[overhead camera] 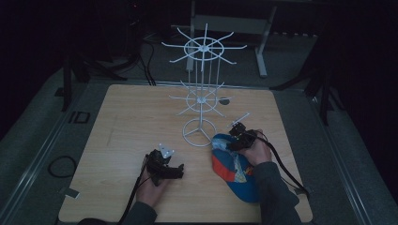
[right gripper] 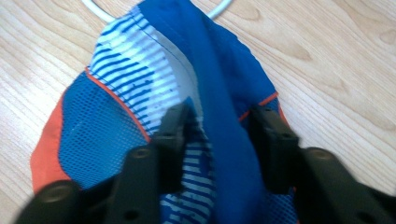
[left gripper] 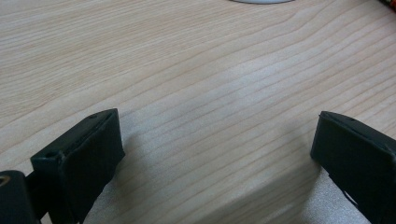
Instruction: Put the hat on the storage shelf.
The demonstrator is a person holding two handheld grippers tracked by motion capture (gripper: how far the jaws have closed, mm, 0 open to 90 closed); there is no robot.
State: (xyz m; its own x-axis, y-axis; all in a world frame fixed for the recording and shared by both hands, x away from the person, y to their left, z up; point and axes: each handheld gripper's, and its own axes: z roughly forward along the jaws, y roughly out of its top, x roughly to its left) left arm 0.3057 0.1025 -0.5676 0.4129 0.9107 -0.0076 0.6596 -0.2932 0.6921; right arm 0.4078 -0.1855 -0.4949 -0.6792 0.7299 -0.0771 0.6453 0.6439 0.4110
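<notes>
A blue, orange and white striped cap (overhead camera: pixel 236 174) lies on the wooden table (overhead camera: pixel 133 122) at the front right. My right gripper (overhead camera: pixel 231 143) is at its far end, by the ring foot of a white wire rack (overhead camera: pixel 201 101). In the right gripper view the jaws (right gripper: pixel 219 135) are narrowed on a raised blue fold of the cap (right gripper: pixel 224 70). My left gripper (overhead camera: pixel 179 169) rests low on the table at the front centre, left of the cap. Its jaws (left gripper: pixel 217 140) stand wide apart over bare wood.
The rack stands at the table's middle with two tiers of spoke hooks; its ring foot (overhead camera: pixel 199 132) lies just left of the cap. Cables trail from both grippers toward the front edge. Dark floor, stands and a table leg surround the table.
</notes>
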